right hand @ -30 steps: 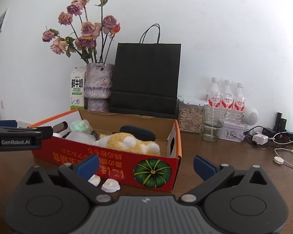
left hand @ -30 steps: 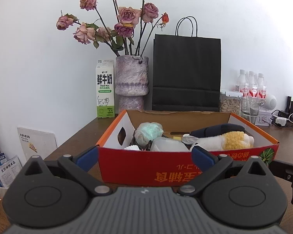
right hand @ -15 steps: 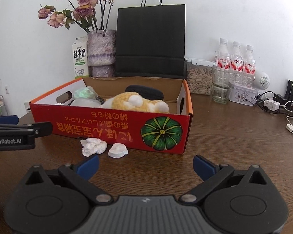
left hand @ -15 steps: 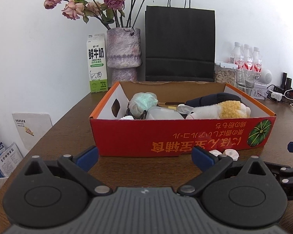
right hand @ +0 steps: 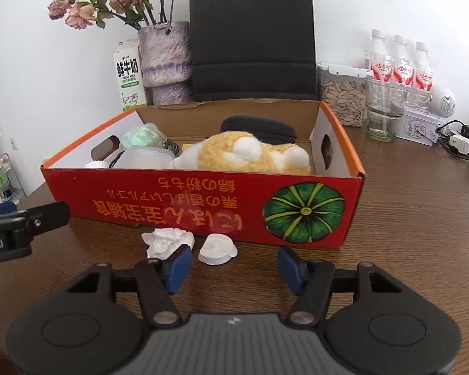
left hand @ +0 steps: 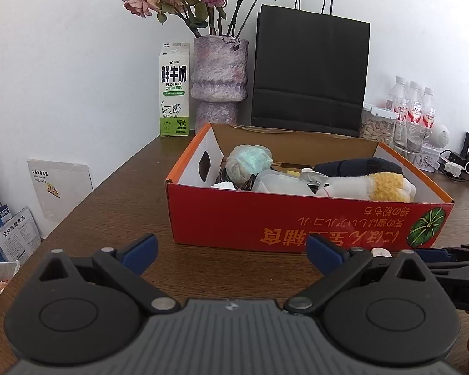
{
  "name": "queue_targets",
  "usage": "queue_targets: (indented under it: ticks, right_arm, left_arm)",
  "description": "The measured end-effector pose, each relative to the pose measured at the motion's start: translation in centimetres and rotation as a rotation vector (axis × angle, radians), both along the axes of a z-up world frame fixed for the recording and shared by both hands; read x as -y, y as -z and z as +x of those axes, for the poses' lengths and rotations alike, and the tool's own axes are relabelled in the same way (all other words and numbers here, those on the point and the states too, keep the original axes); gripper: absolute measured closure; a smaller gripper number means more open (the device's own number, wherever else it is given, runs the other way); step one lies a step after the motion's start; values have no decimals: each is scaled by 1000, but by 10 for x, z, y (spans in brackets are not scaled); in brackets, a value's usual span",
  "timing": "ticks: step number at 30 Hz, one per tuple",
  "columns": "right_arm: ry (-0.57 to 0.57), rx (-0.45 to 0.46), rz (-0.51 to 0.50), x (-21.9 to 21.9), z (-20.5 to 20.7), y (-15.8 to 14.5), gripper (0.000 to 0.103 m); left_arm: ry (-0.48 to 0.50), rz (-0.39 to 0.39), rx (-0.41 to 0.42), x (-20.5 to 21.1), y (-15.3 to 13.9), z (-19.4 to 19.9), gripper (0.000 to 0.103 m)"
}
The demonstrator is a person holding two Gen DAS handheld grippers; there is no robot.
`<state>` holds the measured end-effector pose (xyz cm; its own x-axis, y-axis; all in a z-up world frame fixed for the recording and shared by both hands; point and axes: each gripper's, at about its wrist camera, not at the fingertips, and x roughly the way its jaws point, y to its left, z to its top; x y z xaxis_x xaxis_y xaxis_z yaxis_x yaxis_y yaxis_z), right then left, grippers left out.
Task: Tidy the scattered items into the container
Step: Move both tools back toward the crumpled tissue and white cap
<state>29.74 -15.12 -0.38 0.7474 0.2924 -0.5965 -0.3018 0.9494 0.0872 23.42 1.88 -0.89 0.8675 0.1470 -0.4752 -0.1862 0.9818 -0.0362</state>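
A red cardboard box [right hand: 203,206] with a green pumpkin print holds a yellow-and-white plush toy [right hand: 250,156], a black case [right hand: 259,126] and other items. On the wooden table before it lie a crumpled white tissue [right hand: 167,240] and a white round cap [right hand: 217,249]. My right gripper [right hand: 234,265] hovers low just short of the cap. Its jaws are closing, and nothing is pressed between them. The cap lies just ahead of the left fingertip [right hand: 178,264]. My left gripper [left hand: 233,253] stands open and empty before the box [left hand: 297,215].
Behind the box stand a milk carton [left hand: 174,90], a vase of dried roses [left hand: 220,78] and a black paper bag [left hand: 309,72]. At the back right are water bottles [right hand: 400,62], a seed jar [right hand: 344,97], a glass and cables. The left gripper's finger [right hand: 25,222] reaches in at the left.
Both views tipped down toward the table. My right gripper moved in close to the tissue and cap, and its jaws narrowed from wide apart. The left gripper stayed open.
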Motion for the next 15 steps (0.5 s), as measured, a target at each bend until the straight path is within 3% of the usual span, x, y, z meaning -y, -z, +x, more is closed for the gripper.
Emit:
queue_targets:
  ticks: [3,6,15]
  right_arm:
    - [3,-11,-12,-11,7,3,57]
    - [12,-2,-34,-16,7,3,77]
    - [10,23,-39,-14,-1,1,77]
  left_arm:
    - [1,1,2,0,0,0,0]
    - [-1,-4,1,-1,0,0,0]
    - [1,5,-16,1,3,3,0]
